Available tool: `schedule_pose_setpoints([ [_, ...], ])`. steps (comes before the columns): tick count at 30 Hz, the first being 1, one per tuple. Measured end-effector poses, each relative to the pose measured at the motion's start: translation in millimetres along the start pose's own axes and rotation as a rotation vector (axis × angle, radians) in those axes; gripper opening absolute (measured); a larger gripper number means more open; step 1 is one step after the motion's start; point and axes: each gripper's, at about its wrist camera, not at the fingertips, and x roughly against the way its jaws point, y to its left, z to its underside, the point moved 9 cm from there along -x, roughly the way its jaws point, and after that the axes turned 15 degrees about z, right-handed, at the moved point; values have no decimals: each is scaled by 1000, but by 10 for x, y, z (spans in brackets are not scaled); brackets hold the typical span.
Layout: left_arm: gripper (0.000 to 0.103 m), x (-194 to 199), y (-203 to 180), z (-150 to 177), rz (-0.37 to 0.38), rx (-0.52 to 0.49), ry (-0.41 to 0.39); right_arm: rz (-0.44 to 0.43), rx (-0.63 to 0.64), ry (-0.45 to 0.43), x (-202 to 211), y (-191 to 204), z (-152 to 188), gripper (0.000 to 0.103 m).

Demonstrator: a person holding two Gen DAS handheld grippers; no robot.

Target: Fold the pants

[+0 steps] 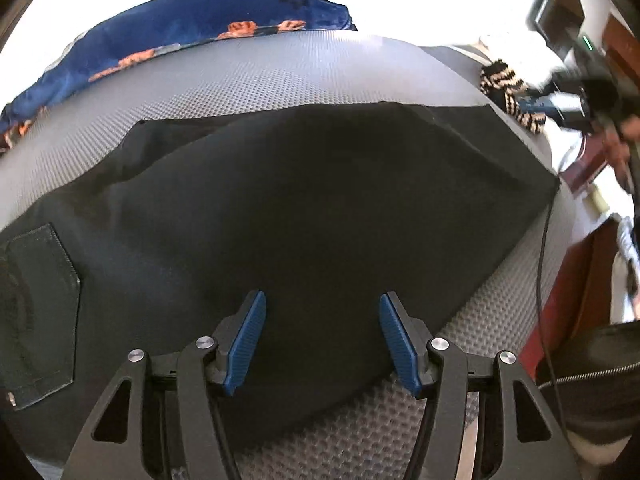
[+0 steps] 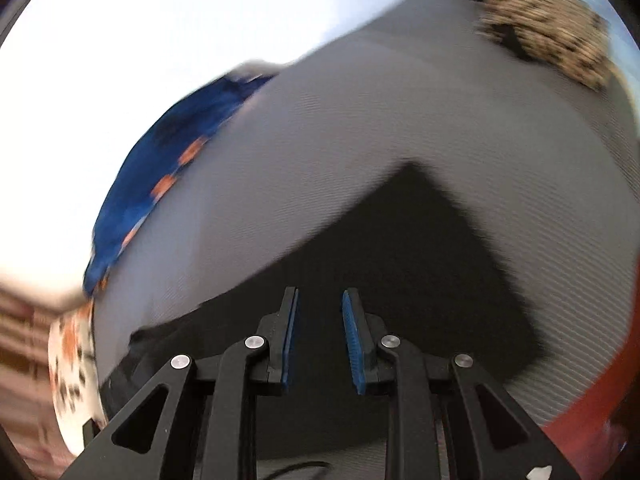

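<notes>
Black pants (image 1: 300, 200) lie folded flat on a grey dimpled mat (image 1: 280, 76), with a back pocket (image 1: 40, 312) showing at the left. My left gripper (image 1: 322, 296) hovers over the near edge of the fabric, its blue pads wide apart and nothing between them. In the blurred right wrist view, a corner of the pants (image 2: 400, 260) points away across the mat (image 2: 360, 120). My right gripper (image 2: 321, 291) is above the cloth with a narrow gap between its pads. No fabric sits in that gap.
A blue cloth with orange prints (image 1: 200, 20) lies along the mat's far edge (image 2: 160, 168). A striped knit item (image 1: 508, 88) sits at the far right corner (image 2: 548, 20). A thin cable (image 1: 540, 280), a black zipped jacket (image 1: 592, 380) and reddish furniture (image 1: 572, 280) are at the right.
</notes>
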Motion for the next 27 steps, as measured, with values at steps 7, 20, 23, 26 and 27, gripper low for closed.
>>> schedule_pose_setpoints([
  [7,60,421,398,-215,-99,125,-146,-181,391,104,-281,1652,208,22],
  [20,60,1214,1420,42,-284,345,-277,-351,870,339,-841,3657,1160,32],
  [23,60,1186,1529,152,-281,376,-267,-344,916,382,-981,3814,1287,41],
  [26,60,1149,1556,246,-273,386,-265,-343,937,406,-1101,3945,1388,39],
  [27,60,1144,1567,255,-270,385,-266,-349,942,423,-1123,3974,1431,20],
])
